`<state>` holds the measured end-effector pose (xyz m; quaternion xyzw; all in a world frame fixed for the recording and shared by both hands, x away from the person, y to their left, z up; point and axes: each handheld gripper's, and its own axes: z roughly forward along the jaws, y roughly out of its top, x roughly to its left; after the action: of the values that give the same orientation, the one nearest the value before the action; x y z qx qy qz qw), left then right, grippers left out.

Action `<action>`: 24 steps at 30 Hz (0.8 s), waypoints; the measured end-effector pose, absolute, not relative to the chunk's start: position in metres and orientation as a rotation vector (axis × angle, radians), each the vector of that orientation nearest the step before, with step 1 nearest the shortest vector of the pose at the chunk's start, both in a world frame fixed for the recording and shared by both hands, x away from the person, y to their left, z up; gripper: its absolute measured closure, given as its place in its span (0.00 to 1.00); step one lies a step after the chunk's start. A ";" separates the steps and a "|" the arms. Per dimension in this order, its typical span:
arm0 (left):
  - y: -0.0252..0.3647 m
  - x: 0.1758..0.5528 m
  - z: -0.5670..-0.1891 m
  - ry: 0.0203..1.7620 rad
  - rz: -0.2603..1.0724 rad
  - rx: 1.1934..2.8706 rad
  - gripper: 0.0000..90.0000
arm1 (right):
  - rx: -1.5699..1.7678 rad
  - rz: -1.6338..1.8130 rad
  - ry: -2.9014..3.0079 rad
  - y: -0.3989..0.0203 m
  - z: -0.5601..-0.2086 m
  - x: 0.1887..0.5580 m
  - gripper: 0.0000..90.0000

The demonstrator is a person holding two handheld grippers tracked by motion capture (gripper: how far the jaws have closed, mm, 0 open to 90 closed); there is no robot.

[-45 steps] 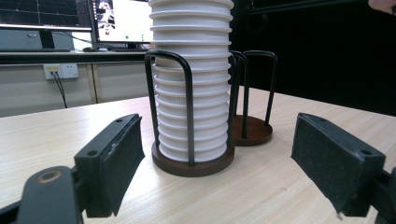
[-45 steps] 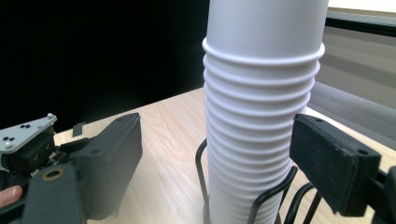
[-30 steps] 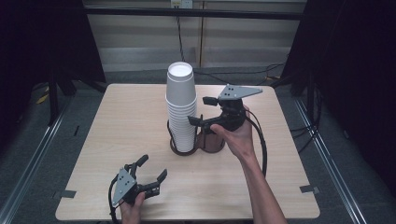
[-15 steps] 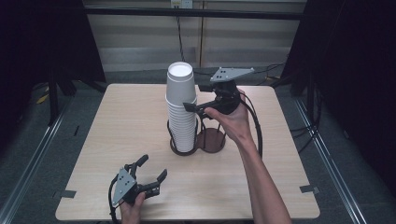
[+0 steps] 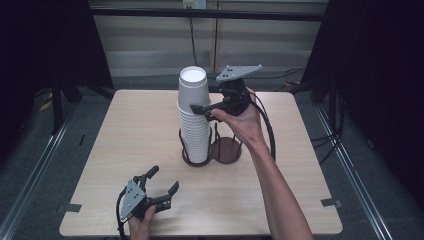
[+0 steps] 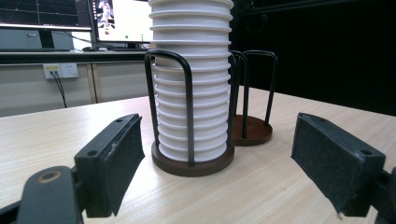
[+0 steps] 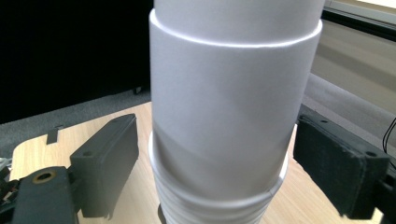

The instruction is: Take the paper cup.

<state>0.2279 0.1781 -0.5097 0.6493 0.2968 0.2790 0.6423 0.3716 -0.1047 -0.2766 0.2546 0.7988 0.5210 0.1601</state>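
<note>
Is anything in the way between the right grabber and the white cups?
No, nothing visible. The right gripper is up near the top of the stack of white cups, jaws open on either side of it. The wire holder only reaches the lower cups.

A lab: black curtains (image 5: 385, 75) ring a lone table (image 5: 135, 125), with monitors (image 6: 119, 21) behind.

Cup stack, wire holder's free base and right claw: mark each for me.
cup stack (image 5: 194, 107), high view, upper side wall.
free base (image 5: 226, 150), high view, brown disc beside the stack.
right claw (image 7: 217, 154), right gripper view, between its pads, astride the stack.
</note>
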 end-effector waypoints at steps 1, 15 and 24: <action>0.178 0.228 -0.510 0.676 0.636 1.480 0.18 | 0.726 1.484 2.290 -0.104 -0.276 0.373 0.15; 0.178 0.228 -0.510 0.674 0.636 1.479 0.18 | 0.715 1.462 2.298 -0.088 -0.258 0.387 0.15; 0.178 0.228 -0.510 0.674 0.633 1.477 0.18 | 0.710 1.462 2.292 -0.083 -0.255 0.391 0.18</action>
<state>0.2279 0.1780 -0.5098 0.6486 0.2959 0.2779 0.6438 0.3906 -0.0829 -0.2551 0.2491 0.8046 0.5131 0.1652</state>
